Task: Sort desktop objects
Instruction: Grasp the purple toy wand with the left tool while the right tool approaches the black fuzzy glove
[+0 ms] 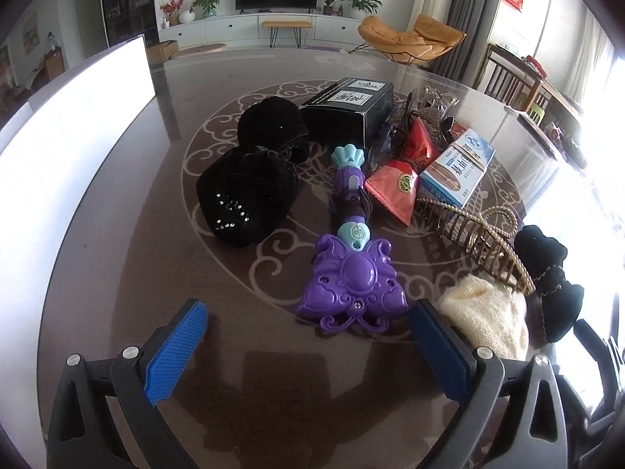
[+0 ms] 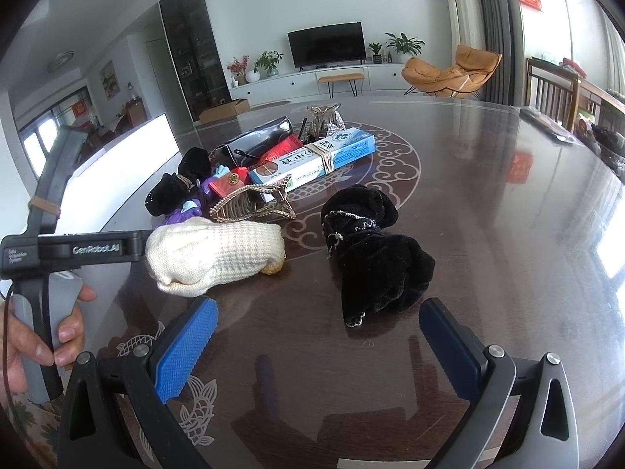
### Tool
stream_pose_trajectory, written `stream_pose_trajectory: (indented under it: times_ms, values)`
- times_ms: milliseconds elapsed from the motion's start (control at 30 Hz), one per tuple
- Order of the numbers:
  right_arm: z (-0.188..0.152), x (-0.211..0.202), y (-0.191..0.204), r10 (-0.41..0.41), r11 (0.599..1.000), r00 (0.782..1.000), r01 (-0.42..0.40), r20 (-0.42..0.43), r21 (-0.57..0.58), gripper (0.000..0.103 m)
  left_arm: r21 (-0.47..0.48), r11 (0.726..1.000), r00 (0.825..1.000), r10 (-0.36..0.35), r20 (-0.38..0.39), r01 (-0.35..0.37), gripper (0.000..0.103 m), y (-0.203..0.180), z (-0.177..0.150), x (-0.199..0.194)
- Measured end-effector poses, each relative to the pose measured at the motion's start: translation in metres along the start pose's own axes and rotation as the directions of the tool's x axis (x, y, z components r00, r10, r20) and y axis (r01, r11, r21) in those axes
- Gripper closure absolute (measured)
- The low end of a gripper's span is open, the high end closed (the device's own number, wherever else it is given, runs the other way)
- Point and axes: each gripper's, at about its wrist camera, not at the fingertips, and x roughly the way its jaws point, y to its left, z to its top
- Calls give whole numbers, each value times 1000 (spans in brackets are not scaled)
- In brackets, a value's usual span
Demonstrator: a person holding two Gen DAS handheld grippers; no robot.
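Dark glass-topped table (image 1: pixel 164 203) with a pale scroll inlay, spread with a jumble waiting to be sorted. Largest on it, a black box (image 1: pixel 347 111) at the far side, two black sequinned knit hats (image 1: pixel 246 195) to its left, touching each other. Beside the box a blue-and-white medicine carton (image 2: pixel 312 156) bound with a rubber band, resting against red packets (image 1: pixel 394 189). Down the middle, a purple toy wand (image 1: pixel 351 269), butterfly head nearest the left gripper (image 1: pixel 308 336) and lying just ahead of its blue pads (image 1: pixel 175 348), handle pointing away. Nearer the right gripper (image 2: pixel 318 332), a cream knit pouch (image 2: pixel 215 258) and a crumpled black velvet piece (image 2: pixel 375 250), a gold-toned hair claw (image 2: pixel 250 207) just behind the pouch.

Both tools spread wide, nothing between the fingers, neither touching any item. No pile started, sorting judged barely begun.

Likely next for the left: the wand. Best taken across the narrow neck behind the butterfly head rather than over the broad moulded wings, where hard plastic may skid off the pads. Likely for the right: the velvet, pinched low at a thick fold so it lifts whole. Worth keeping clear of the hair claw's teeth, apt to snag the knit.
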Motion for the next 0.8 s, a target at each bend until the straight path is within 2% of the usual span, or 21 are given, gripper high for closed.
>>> stream_pose_trajectory:
  times_ms: [167, 300, 600, 667, 700, 767, 800]
  values:
    - [0, -1, 0, 0, 1000, 1000, 0, 6, 0, 0, -1, 1000, 999, 14, -38, -14, 0, -10, 25, 21]
    - [0, -1, 0, 2, 1000, 1000, -2, 9, -1, 0, 53, 995, 994, 85, -70, -81, 0, -21, 37, 36]
    - [-2, -4, 0, 5, 1000, 1000, -5, 23, -1, 0, 100, 994, 995, 61, -85, -53, 2, -21, 36, 26]
    - [-1, -4, 0, 5, 1000, 1000, -5, 23, -2, 0, 108, 993, 997, 54, -53, -48, 24, -21, 32, 19]
    - [-1, -4, 0, 5, 1000, 1000, -5, 23, -3, 0, 111, 993, 998, 49, -46, -44, 31, -22, 30, 15]
    - [-1, -4, -1, 4, 1000, 1000, -4, 23, -2, 0, 126, 991, 999, 38, -29, -34, 57, -24, 25, 10]
    - [-1, -4, -1, 5, 1000, 1000, -5, 24, -2, 0, 134, 991, 999, 34, -27, -30, 57, -24, 20, 7]
